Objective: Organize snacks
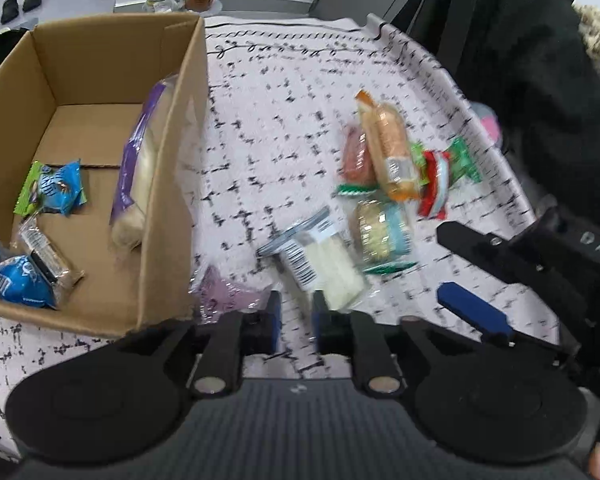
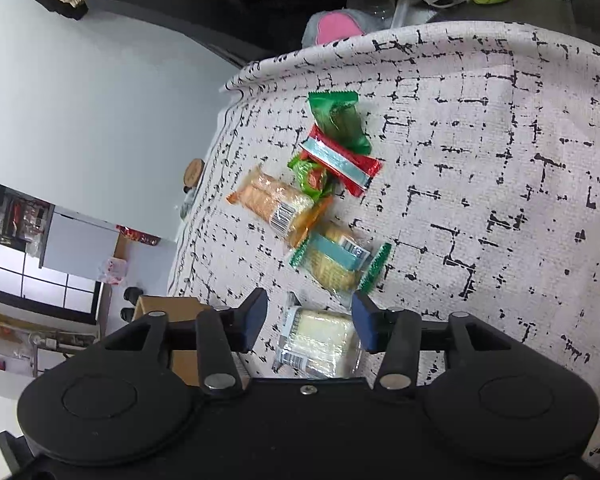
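The box (image 1: 100, 160) sits at the left on the patterned cloth (image 1: 280, 120). It holds blue packets (image 1: 60, 188), a clear-wrapped bar (image 1: 46, 260) and a purple-edged bag (image 1: 140, 168) leaning on its right wall. Just outside the box's near right corner lies a crumpled purple wrapper (image 1: 224, 292).

The left gripper (image 1: 296, 320) hovers low, fingers a little apart and holding nothing. The white packet (image 1: 324, 268) lies just beyond its right finger. Farther right is the loose pile: a round cracker pack (image 1: 384, 232), an orange biscuit pack (image 1: 392, 152) and red and green wrappers (image 1: 436, 176).

The right gripper (image 2: 310, 320) has its fingers wide apart on either side of the white packet (image 2: 320, 340), not yet touching it as far as I can judge.

Risks: both grippers are close to the same packet and could knock together. The slick film may slide out of the fingers as they close. A finger could also catch the cracker pack (image 2: 336, 264) just beyond it and drag that along.

The left view is motion-blurred, so labels are unreadable. The packet's near end is hidden behind the right gripper's body. Whatever is under the orange pack cannot be made out.
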The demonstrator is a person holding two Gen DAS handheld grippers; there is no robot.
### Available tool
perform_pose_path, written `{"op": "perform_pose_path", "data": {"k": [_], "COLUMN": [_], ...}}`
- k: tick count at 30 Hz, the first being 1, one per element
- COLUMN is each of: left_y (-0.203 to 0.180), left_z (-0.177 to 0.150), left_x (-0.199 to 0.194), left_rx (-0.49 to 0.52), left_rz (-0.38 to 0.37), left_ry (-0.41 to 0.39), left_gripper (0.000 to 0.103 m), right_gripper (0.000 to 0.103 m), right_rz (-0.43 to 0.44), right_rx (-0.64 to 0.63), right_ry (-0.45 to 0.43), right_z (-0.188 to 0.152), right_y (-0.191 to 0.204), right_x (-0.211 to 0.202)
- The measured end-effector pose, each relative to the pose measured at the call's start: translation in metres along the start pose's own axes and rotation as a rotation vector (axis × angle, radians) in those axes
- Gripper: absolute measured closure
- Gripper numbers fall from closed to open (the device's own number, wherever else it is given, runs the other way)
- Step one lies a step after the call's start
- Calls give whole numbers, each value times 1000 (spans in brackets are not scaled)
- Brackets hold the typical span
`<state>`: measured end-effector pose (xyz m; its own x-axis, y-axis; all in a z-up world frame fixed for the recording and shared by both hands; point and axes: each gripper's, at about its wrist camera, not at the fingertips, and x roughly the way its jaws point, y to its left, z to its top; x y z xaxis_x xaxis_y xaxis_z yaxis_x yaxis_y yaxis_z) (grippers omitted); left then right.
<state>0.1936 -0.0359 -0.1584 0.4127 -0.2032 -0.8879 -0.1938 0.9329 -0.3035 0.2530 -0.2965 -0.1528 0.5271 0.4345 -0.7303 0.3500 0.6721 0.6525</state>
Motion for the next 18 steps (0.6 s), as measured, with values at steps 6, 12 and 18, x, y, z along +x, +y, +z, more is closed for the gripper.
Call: {"op": "perform_pose_path", "data": {"k": [6, 12, 18], "left_y": [2, 7, 11], "left_z": [-3, -2, -6], "left_x": [7, 7, 24], "left_rx": [19, 31, 32], "left_rz": [62, 92, 106], "left_ry": [5, -16, -12], "left_gripper": [53, 35, 33], "right_gripper": [51, 45, 38], "right_rz": [-8, -27, -64], "right_rx": [-3, -14, -21], "right_ry": [14, 38, 60], "right_z": [0, -3, -7], "right_y": [0, -1, -4], "right_x": [4, 9, 17]}}
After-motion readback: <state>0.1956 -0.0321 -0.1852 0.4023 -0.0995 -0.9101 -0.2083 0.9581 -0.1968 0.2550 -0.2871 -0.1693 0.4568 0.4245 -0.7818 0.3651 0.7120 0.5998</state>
